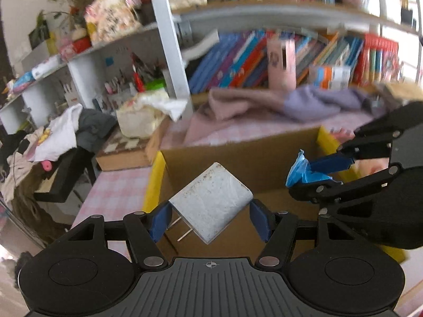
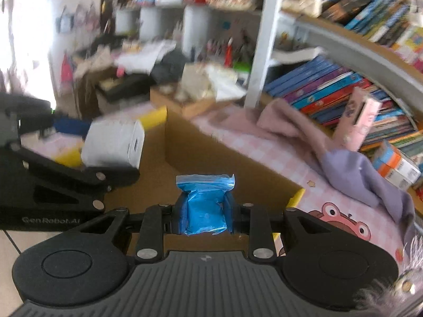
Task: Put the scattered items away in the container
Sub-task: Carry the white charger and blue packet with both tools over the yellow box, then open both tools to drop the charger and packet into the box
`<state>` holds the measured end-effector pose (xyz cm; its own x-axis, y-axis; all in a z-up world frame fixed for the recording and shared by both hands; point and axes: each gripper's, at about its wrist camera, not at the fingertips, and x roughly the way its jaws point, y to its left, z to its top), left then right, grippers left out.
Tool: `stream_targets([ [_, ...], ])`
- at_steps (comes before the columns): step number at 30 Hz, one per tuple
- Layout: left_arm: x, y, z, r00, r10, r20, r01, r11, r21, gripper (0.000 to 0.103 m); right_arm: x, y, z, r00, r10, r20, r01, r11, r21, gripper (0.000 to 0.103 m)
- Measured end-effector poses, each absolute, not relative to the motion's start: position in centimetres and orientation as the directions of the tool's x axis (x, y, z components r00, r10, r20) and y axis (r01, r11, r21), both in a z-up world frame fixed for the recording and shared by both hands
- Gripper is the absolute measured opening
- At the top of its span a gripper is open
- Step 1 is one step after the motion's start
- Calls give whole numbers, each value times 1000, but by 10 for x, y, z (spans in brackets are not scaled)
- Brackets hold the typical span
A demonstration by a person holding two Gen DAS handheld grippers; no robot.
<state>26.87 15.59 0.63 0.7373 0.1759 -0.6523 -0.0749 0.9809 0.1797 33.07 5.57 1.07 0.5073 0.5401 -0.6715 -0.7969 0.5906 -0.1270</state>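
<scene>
Showing the left wrist view first: the left claw pinches a white plug adapter between its blue pads, gripped at two opposite corners so that it sits tilted like a diamond, its metal prongs pointing down and left. The adapter hangs directly over the open cardboard box, probably so that a release would drop it inside. To the right, the right claw pinches a blue packet, also above the box. The two claws are near each other but apart. The box's far wall and its yellow-taped left edge mark the limits of the opening; the brown floor below the adapter looks bare, leaving room to lower. The box rests on a pink checked bench.

Turning to the right wrist view: the right claw is pressed onto the blue packet at its middle, the sealed top strip standing upright and free above the pads. The packet is held over the near part of the box, inside its rim. At left, the left claw carries the adapter over the same opening; the picture is blurred there. A yellow right corner bounds the box, beyond which a pink and purple cloth lies on the bench, well clear of both claws.
</scene>
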Motion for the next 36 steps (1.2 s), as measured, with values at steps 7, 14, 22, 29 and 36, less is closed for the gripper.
stream_targets([
  [7, 295, 163, -25, 644, 176, -745, -28, 978, 207, 64, 343, 81, -28, 391, 481, -784, -880, 444, -166, 26],
  [14, 299, 168, -28, 605, 181, -776, -6, 975, 223, 65, 337, 93, -32, 341, 480, -808, -903, 405, -140, 26],
  [22, 303, 167, -28, 588, 185, -787, 10, 972, 236, 68, 338, 97, -31, 314, 469, -826, -909, 399, -119, 26],
  [29, 294, 173, -22, 607, 219, -764, -46, 969, 242, 84, 336, 95, -28, 350, 468, -811, -894, 426, -140, 41],
  [36, 265, 171, 1, 681, 217, -700, -82, 972, 221, 86, 319, 76, -11, 415, 541, -732, -869, 474, -143, 58],
])
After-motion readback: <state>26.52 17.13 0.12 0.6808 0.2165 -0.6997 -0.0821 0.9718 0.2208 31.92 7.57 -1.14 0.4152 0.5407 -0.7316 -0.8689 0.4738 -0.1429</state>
